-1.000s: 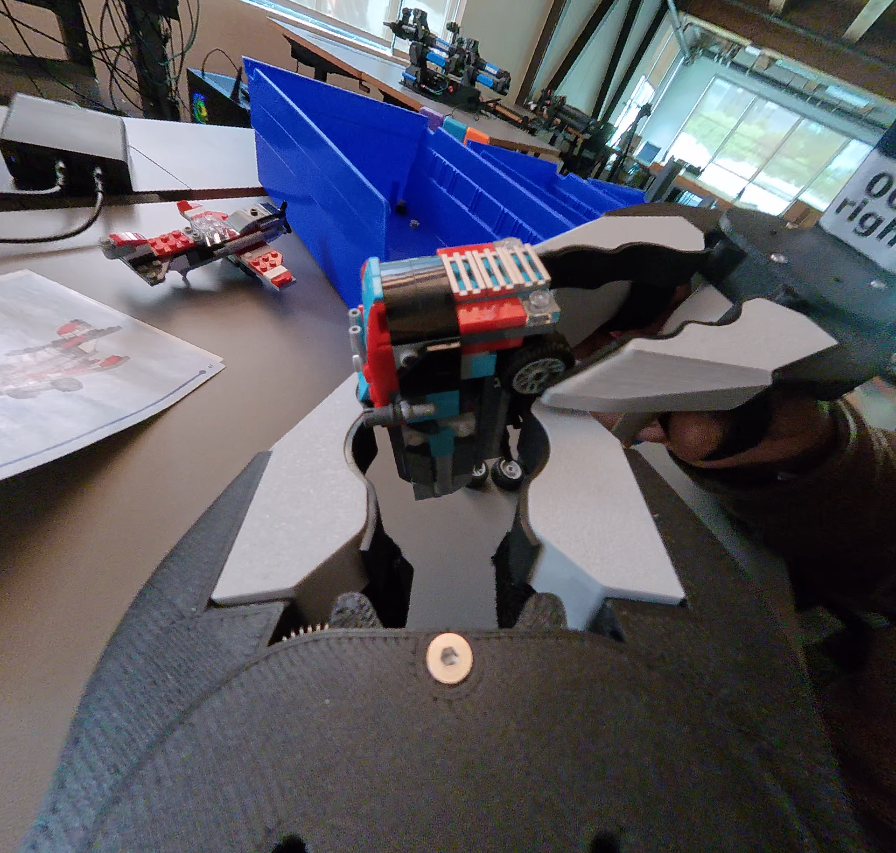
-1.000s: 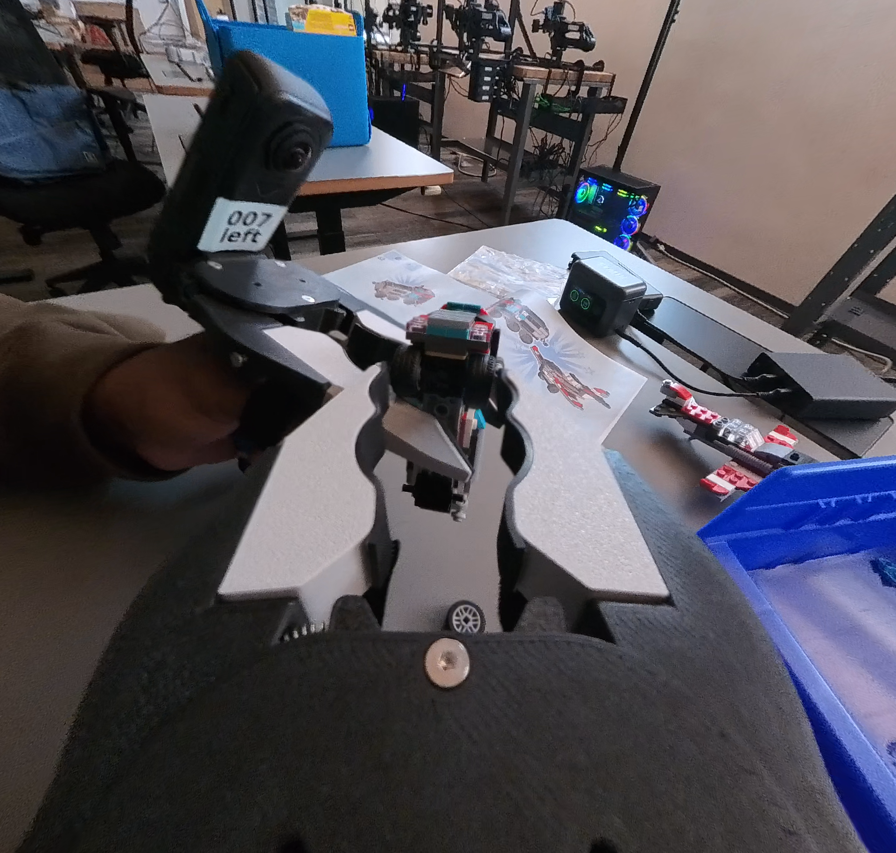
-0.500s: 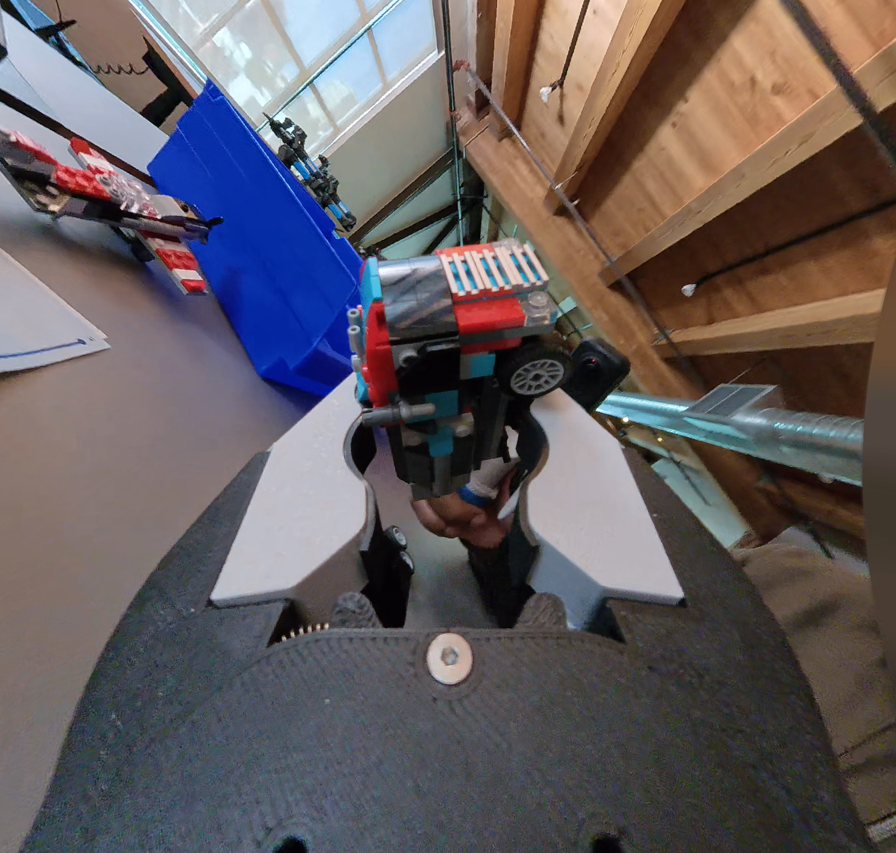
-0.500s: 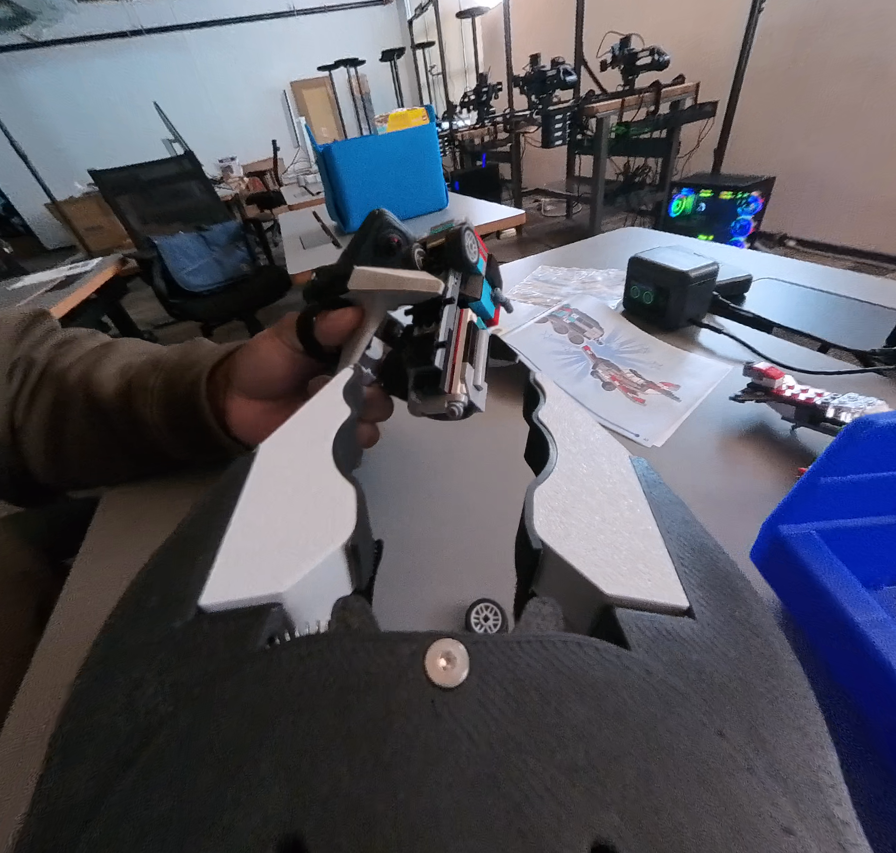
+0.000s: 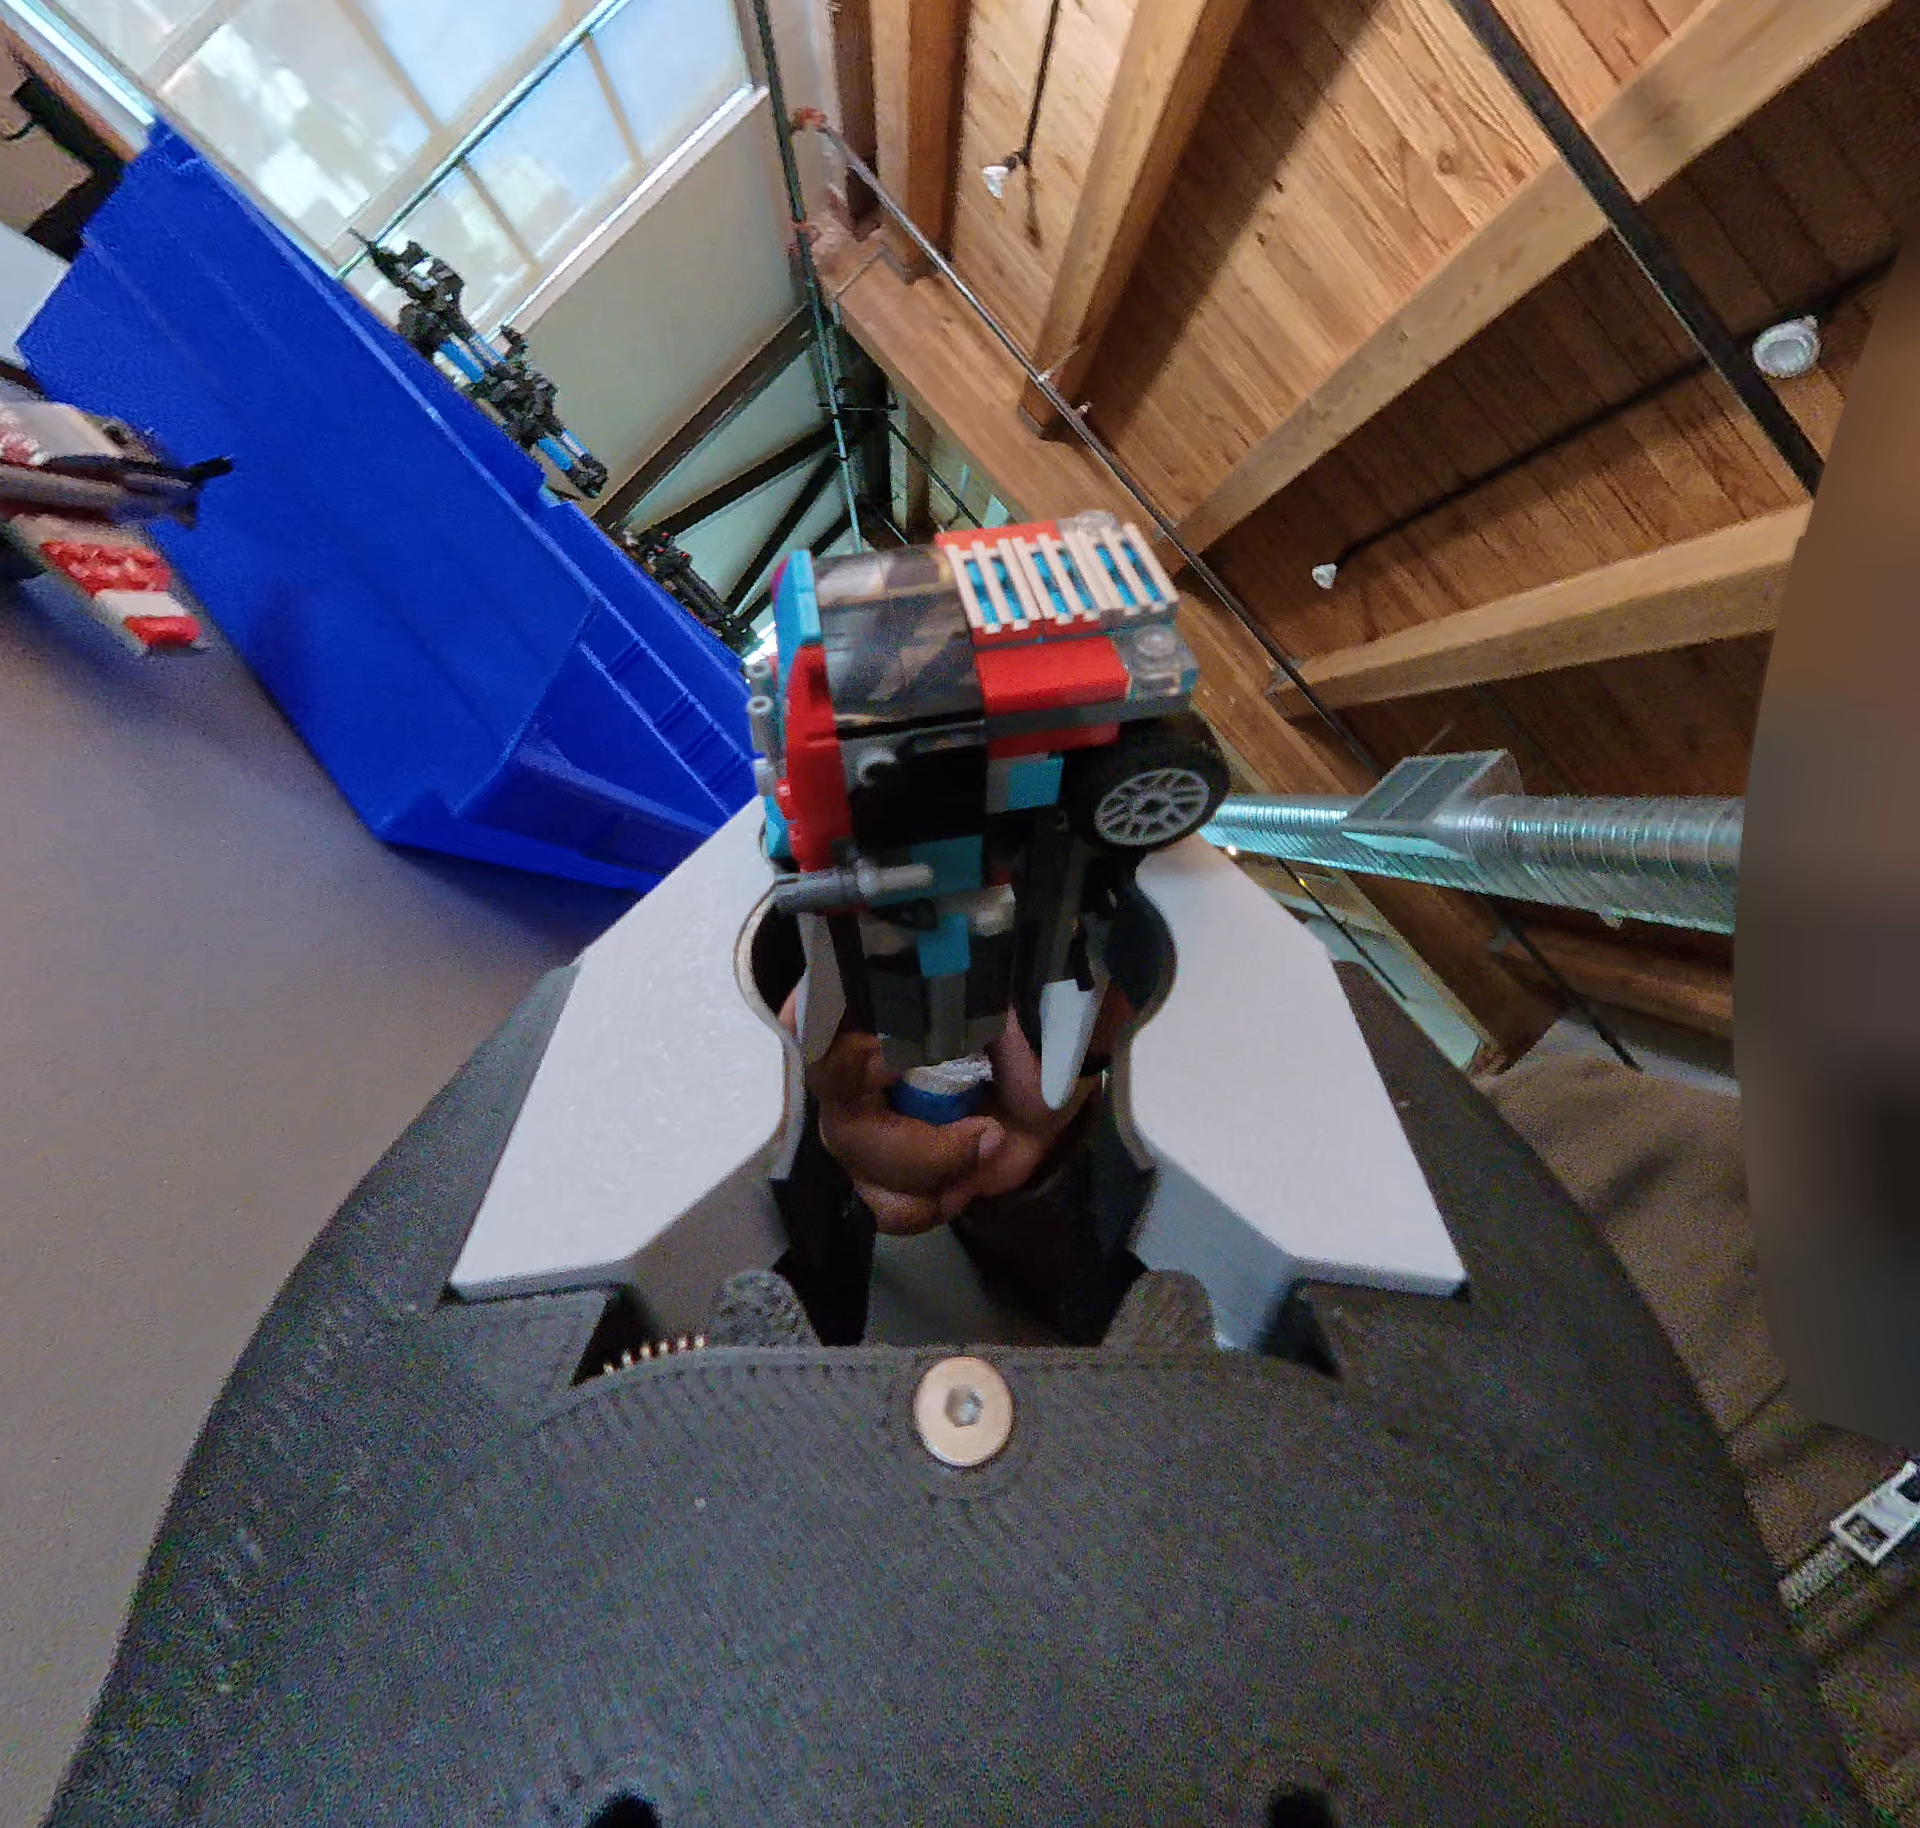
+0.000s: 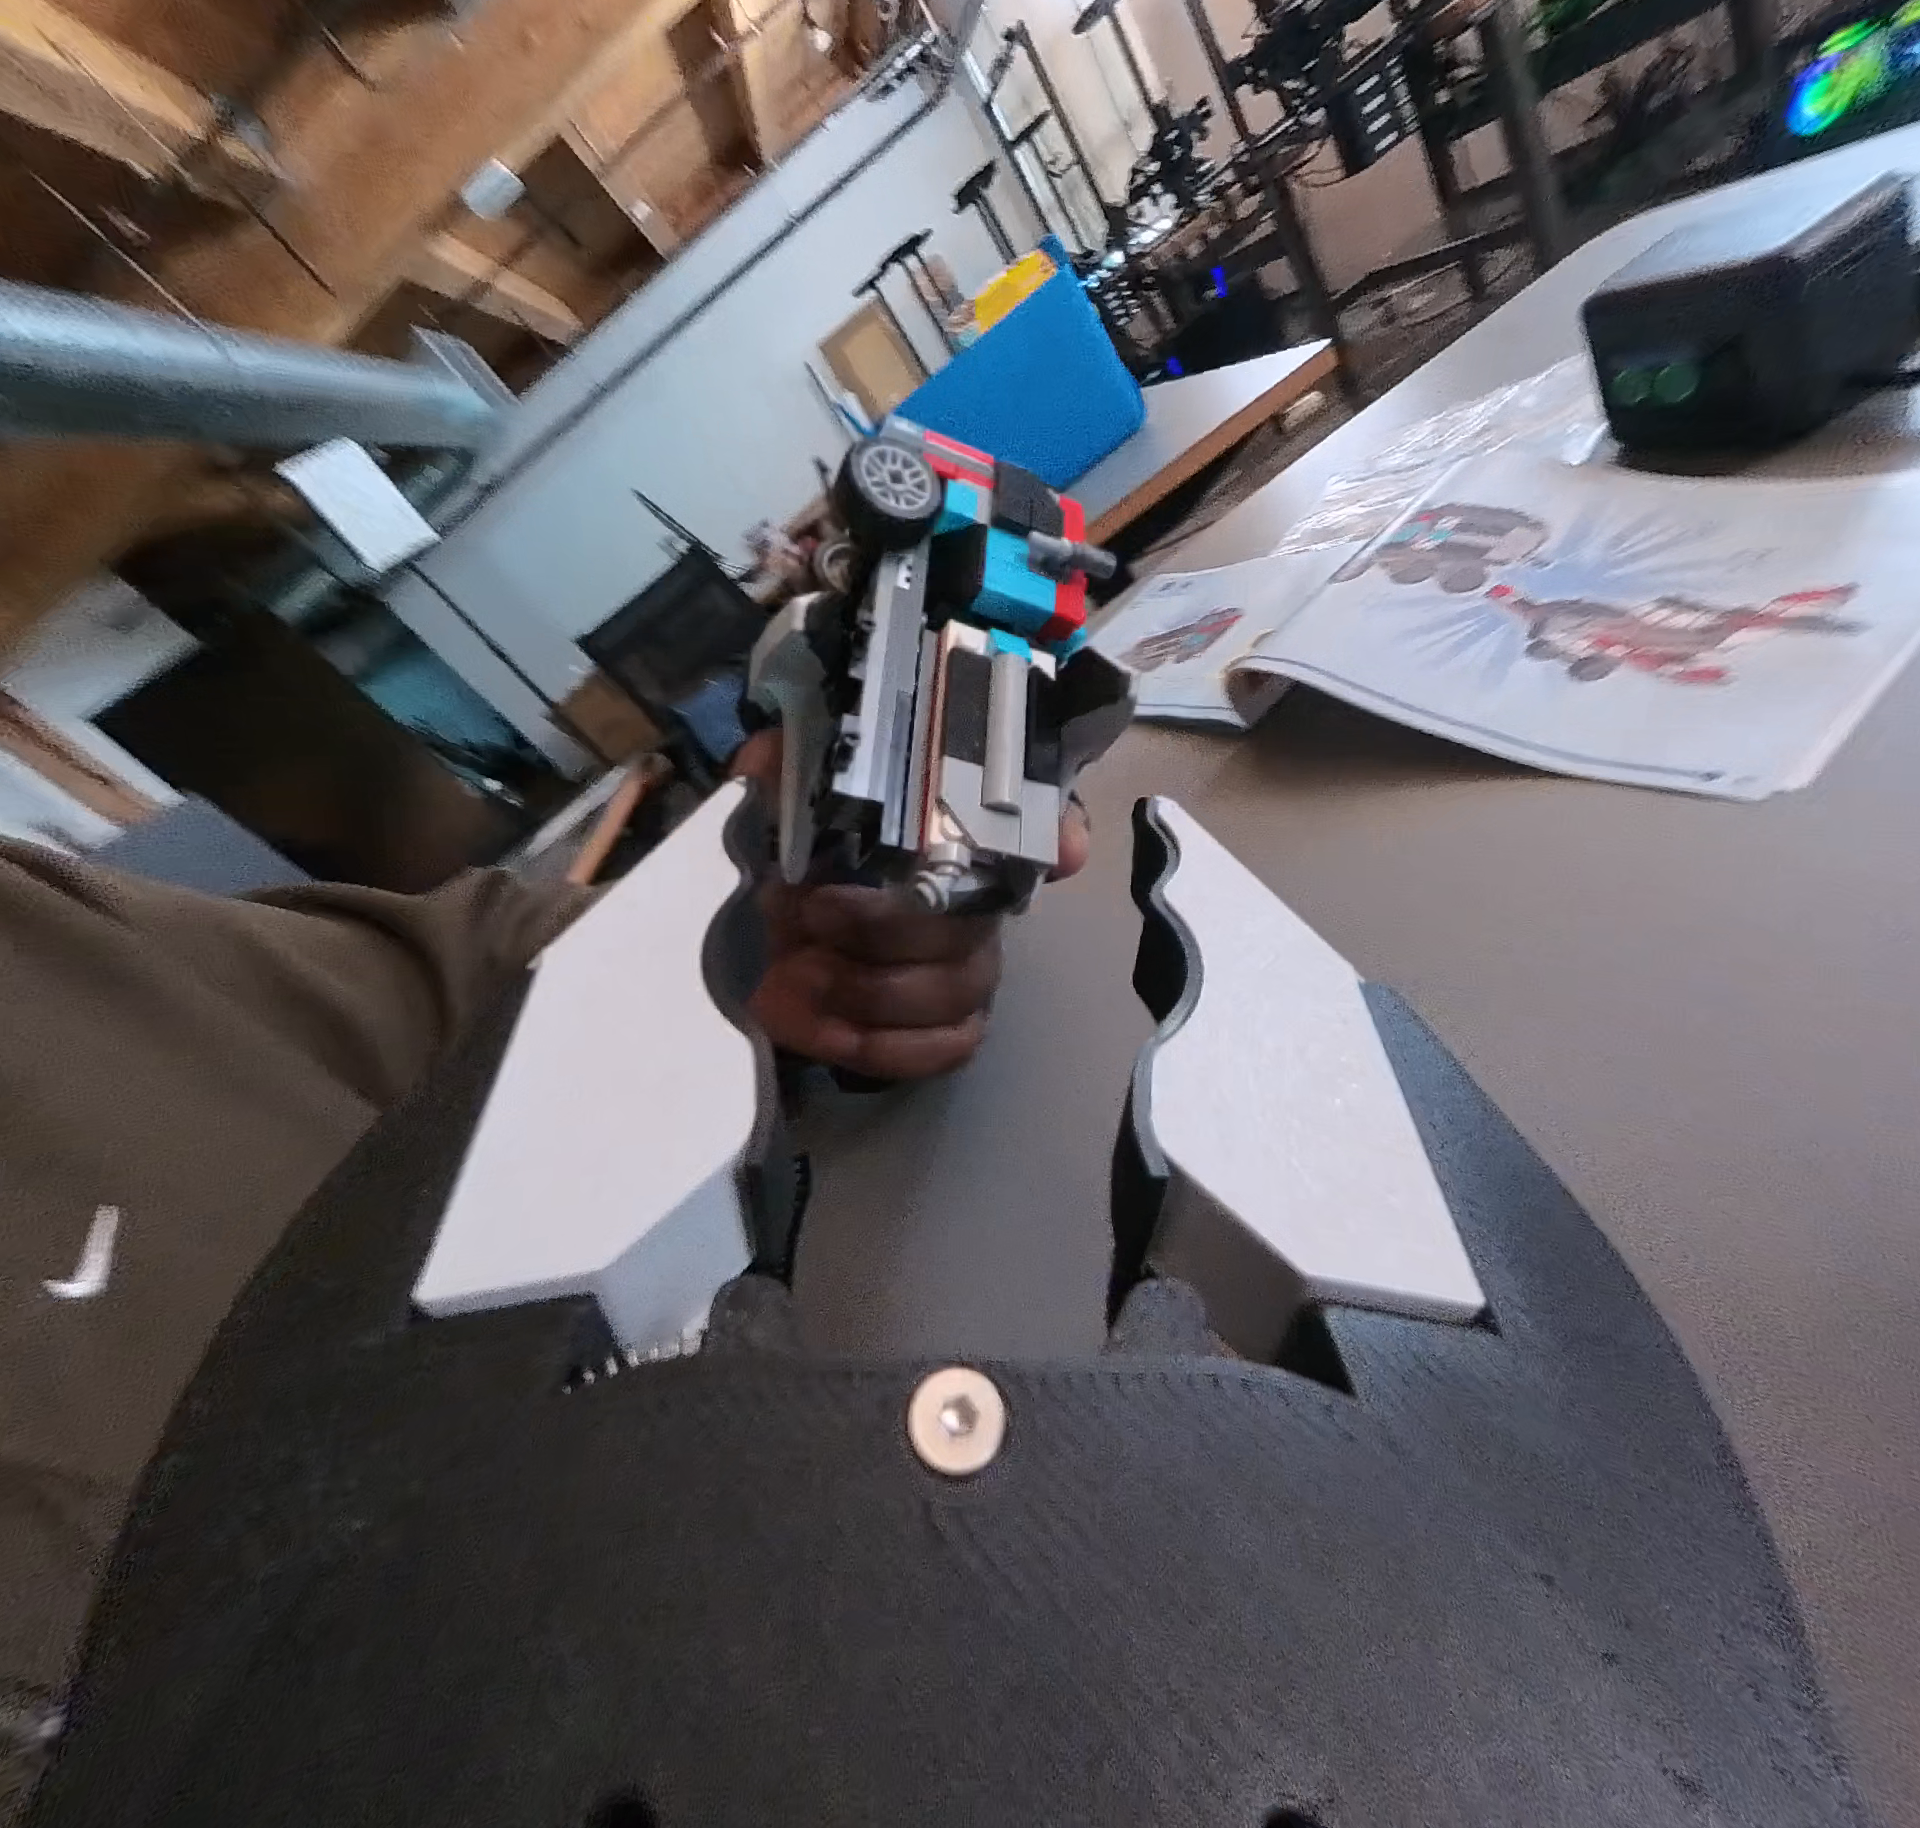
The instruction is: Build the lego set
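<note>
The left hand-held gripper (image 5: 961, 905) is grasping a brick-built toy truck (image 5: 966, 739) in red, teal, black and grey. Both fingers are bearing on the truck's lower body, so the cab and one grey-spoked wheel (image 5: 1148, 802) are projecting beyond the fingertips, raised clear of the desk (image 5: 208, 999). This hold is leaving the truck's far end exposed to the right hand-held gripper (image 6: 940, 843), which is standing released: its fingers (image 6: 1226, 1030) are spread, with the truck's grey underside (image 6: 935, 739) just ahead of them and untouched. Open air is surrounding the truck. The blue bin (image 5: 364, 583) is lying to the left, the open instruction booklet (image 6: 1558, 635) and black box (image 6: 1756, 324) well apart on the desk.
</note>
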